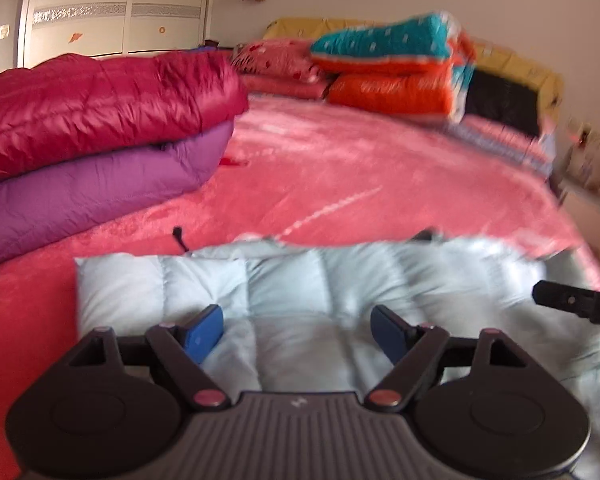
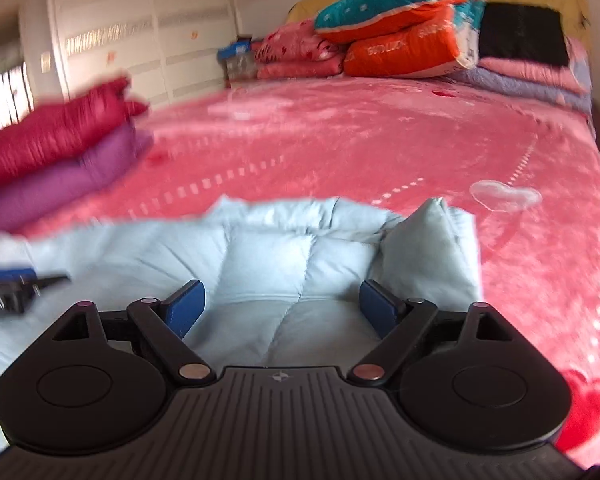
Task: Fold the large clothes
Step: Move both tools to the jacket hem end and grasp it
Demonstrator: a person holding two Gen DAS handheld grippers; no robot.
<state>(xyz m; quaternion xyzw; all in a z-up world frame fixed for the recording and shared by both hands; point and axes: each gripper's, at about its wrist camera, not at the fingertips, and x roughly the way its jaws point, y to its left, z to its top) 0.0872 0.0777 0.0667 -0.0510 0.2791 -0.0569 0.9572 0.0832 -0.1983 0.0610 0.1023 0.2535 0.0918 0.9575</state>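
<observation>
Two open claws (image 1: 298,330) (image 2: 283,308), one blue jacket (image 1: 320,292).

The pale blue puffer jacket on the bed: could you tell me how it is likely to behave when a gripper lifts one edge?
The pale blue puffer jacket looks quilted and puffy, so it is probably light for its bulk. It lies creased and folded over, so it would likely droop rather than hold shape. Its smooth shell may slip between the pads.

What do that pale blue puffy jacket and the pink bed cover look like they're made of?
The pale blue quilted jacket looks like smooth, slightly shiny synthetic shell over puffy filling, judging by its stitched pillow-like panels. The pink bed cover looks like soft plush fleece, with a fuzzy sheen.
</observation>
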